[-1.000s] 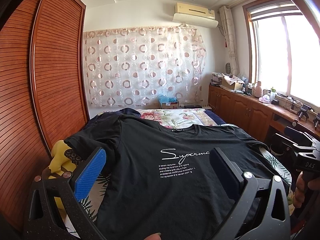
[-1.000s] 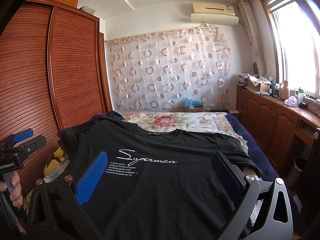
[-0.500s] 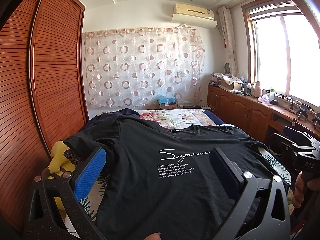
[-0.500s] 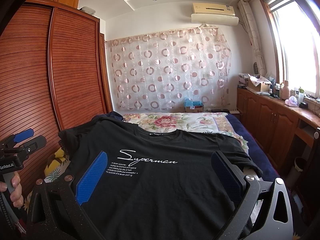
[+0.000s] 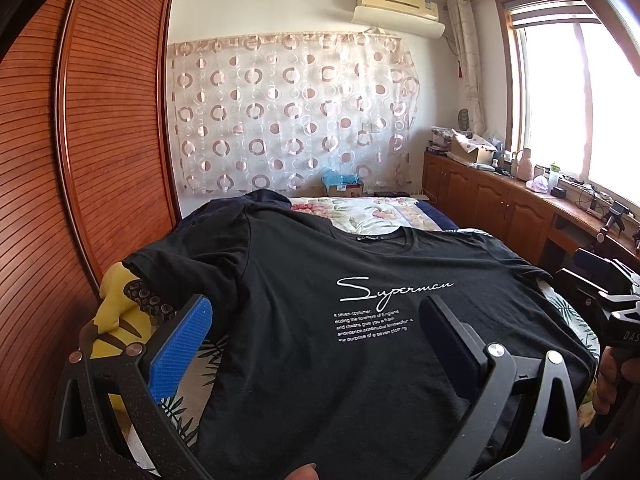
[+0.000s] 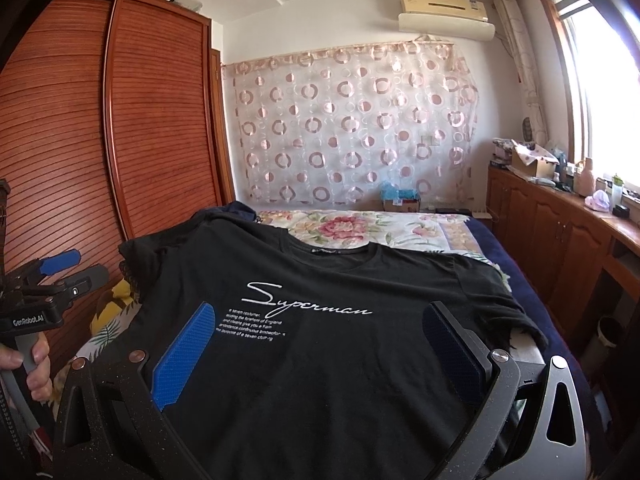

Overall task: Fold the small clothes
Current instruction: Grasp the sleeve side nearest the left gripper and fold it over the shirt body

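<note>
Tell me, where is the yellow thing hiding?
The yellow cloth peeks out from under the black T-shirt's left sleeve, on the bed's wardrobe side; it shows at the left in both wrist views.

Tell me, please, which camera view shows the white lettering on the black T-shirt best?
The right wrist view: the lettering lies whole between the open tongs. In the left wrist view, one finger borders its right end.

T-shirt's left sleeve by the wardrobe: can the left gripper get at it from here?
Probably yes. The left gripper hangs open above the T-shirt, and the sleeve lies flat ahead with nothing on it.
</note>
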Available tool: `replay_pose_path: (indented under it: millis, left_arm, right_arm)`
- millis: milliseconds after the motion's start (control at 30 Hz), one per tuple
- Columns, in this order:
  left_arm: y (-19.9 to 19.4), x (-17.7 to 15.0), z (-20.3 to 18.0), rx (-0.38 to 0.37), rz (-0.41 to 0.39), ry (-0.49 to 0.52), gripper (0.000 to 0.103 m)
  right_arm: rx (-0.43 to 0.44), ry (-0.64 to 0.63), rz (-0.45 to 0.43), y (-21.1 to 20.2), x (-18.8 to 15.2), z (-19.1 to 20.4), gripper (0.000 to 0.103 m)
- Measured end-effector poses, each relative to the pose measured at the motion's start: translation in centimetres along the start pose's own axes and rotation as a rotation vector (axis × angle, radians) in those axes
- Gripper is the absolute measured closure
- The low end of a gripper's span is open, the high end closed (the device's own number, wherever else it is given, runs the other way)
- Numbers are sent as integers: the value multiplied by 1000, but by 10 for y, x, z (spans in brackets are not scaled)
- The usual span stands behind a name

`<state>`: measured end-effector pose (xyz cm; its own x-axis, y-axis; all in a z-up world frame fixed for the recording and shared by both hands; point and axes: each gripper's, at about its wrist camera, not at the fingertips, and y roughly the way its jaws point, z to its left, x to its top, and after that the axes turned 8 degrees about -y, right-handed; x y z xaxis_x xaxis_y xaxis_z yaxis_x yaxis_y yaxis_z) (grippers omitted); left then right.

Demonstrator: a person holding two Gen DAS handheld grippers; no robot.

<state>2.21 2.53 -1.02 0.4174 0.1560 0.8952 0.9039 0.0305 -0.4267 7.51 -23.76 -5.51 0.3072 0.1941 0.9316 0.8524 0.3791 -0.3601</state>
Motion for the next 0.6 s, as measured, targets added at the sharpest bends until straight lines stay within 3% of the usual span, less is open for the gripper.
replay_pose_path:
  millis: [300, 600]
  left_arm:
    - [23, -4, 29, 31, 43, 7, 0]
    - [46, 9, 94, 75, 74, -36, 3]
  right_arm:
    - [52, -21, 32, 16, 0, -4, 0]
    - [123, -58, 96, 45, -2, -12, 0]
